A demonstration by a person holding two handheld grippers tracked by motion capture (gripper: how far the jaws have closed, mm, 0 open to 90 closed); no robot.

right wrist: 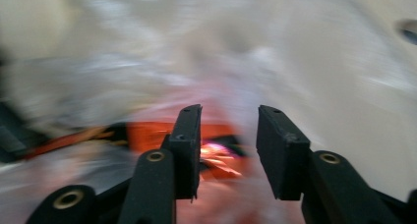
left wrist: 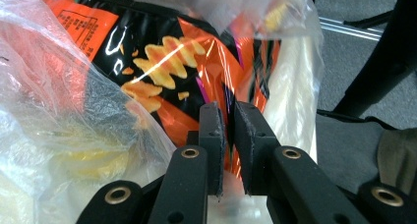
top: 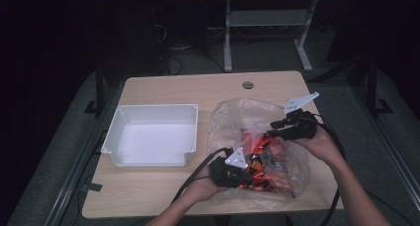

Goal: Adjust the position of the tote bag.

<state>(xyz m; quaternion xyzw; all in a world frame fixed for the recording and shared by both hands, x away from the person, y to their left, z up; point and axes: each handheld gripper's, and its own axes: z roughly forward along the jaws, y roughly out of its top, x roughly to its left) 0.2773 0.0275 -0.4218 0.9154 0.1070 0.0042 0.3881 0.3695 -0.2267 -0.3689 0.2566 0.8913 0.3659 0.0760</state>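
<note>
Light wooden rectangular table (top: 163, 87). White empty plastic tub (top: 153, 137) toward left edge. Clear crumpled plastic bag (top: 233, 117) near right front corner, touching table, packed with orange-black foil snack packets (top: 262, 159); packet print shows yellow ridged crisps, small text unreadable. Left gripper (left wrist: 228, 135): jaws narrow, pinching bag film against packet. Right gripper (right wrist: 228, 145): jaws apart, nothing between, above bag; view blurred.

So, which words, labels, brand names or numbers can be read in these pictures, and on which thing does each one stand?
No text can be read.
Orange and black foil snack packets inside the clear plastic bag: small black print on an orange panel in the left gripper view, too small and blurred to read.
The same packets in the high view: light lettering, too small to read.
White plastic bin: no writing shows.
Right gripper view: blurred, nothing legible.
</note>
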